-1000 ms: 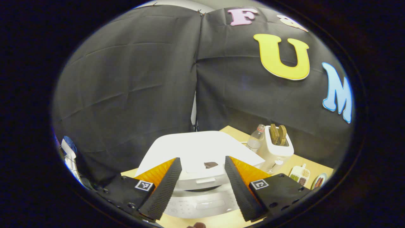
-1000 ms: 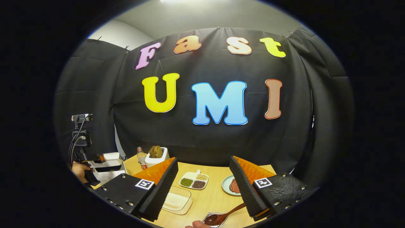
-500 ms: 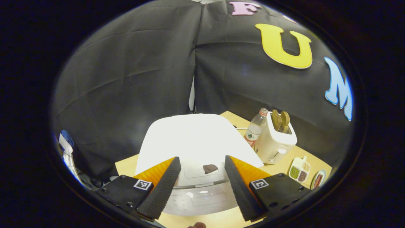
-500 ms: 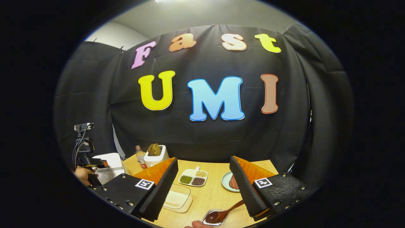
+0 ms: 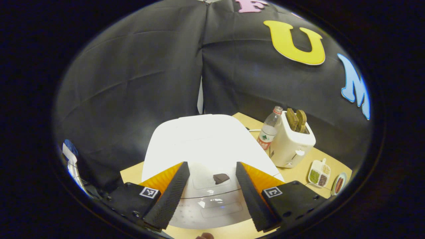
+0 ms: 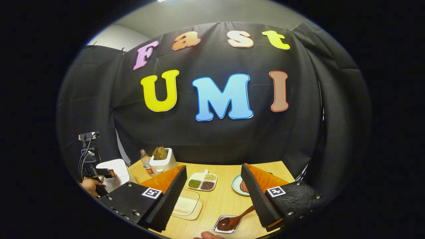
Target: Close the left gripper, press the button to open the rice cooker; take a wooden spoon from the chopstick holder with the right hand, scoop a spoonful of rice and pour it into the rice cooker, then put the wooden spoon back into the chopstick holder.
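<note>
Over rice cooker (image 5: 206,146): left gripper (image 5: 209,196) fingers released, lid down; risk: unclenched fingers straddle button, no press; right gripper (image 6: 214,199) released, idle.

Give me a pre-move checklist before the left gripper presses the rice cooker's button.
1. Left gripper closed for pressing: not ok, fingers stand apart.
2. Left gripper lined up over the rice cooker: ok, its front lies between the fingers.
3. Lid shut, ready to pop: ok, it lies flat.
4. Exact button location: cannot tell which panel it is.
5. Right gripper free for the wooden spoon: ok, open and empty.
6. Spoon in a chopstick holder: not ok, it rests in a small tray.
</note>
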The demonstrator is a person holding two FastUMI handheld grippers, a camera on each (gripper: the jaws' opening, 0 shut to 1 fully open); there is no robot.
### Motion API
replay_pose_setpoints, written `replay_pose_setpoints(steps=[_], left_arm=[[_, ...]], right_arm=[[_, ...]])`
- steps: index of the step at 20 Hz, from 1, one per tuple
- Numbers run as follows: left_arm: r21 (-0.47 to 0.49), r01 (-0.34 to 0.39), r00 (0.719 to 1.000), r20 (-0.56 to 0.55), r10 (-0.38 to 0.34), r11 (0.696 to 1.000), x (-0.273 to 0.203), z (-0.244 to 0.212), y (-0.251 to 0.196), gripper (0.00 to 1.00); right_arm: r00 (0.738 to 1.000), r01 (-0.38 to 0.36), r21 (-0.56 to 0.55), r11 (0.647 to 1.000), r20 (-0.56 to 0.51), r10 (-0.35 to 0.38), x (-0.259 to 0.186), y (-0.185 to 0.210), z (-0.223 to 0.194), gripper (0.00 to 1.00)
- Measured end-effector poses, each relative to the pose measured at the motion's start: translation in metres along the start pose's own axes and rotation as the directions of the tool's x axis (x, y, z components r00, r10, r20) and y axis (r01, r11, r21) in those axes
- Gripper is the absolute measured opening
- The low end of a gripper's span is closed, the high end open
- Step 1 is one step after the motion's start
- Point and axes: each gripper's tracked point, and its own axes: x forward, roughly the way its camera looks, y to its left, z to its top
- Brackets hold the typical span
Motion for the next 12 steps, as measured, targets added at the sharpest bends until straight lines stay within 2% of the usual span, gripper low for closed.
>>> replay_pose_setpoints(steps=[5, 7, 12], left_arm=[[0.057, 0.037, 0.999, -0.003, -0.037, 0.998, 0.0, -0.002, -0.006, 0.97], [0.036, 0.057, 0.998, -0.005, -0.057, 0.998, -0.006, -0.001, -0.006, 1.0], [0.037, 0.111, 0.991, 0.072, -0.114, 0.993, -0.034, 0.03, -0.016, 0.98]], right_arm=[[1.0, 0.005, 0.006, 1.0, 0.006, -0.005, 0.0, -0.002, 0.004, 0.99], [1.0, 0.011, 0.01, 1.0, 0.009, -0.011, -0.003, -0.004, 0.005, 0.99], [0.999, 0.03, 0.013, 0.999, 0.012, -0.031, -0.01, -0.011, 0.006, 0.99]])
